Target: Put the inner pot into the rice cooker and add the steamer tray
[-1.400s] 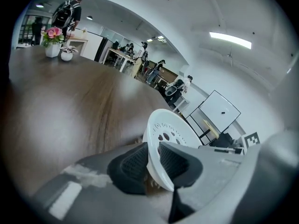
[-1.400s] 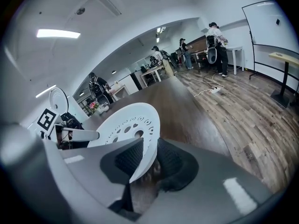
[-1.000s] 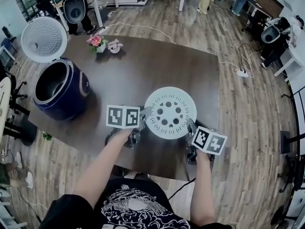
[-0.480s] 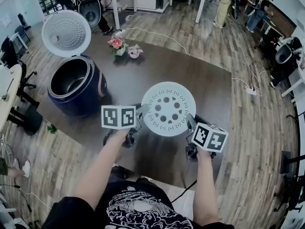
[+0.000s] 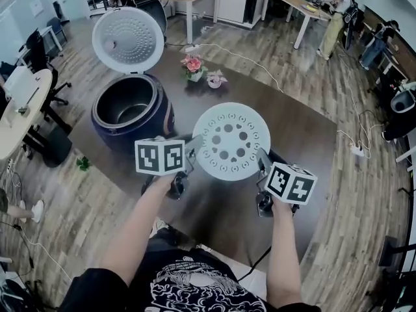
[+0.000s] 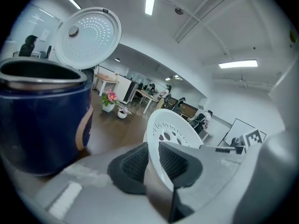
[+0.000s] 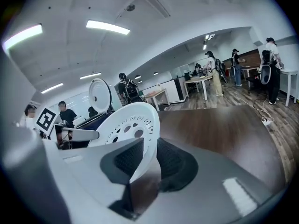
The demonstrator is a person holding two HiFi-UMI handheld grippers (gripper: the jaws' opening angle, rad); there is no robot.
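A round white steamer tray [image 5: 231, 140] with holes hangs in the air above the dark table [image 5: 312, 135]. My left gripper [image 5: 193, 145] is shut on its left rim and my right gripper [image 5: 262, 162] is shut on its right rim. The left gripper view shows the tray [image 6: 170, 130] edge-on between the black pads [image 6: 135, 161]; the right gripper view shows the tray [image 7: 128, 127] pinched the same way. The dark blue rice cooker [image 5: 130, 112] stands at the table's far left, to the left of the tray, its white lid [image 5: 127, 39] raised. A metal inner pot [image 5: 125, 106] sits inside it.
Two small flower pots [image 5: 203, 69] stand at the table's far edge. A round white side table [image 5: 18, 109] is at the left. Desks, chairs and people fill the room behind. A cable and power strip [image 5: 358, 151] lie on the wooden floor at the right.
Both grippers have lifted the steamer tray off the table and carried it up and toward the cooker. The cooker now lies nearer the middle of the head view.
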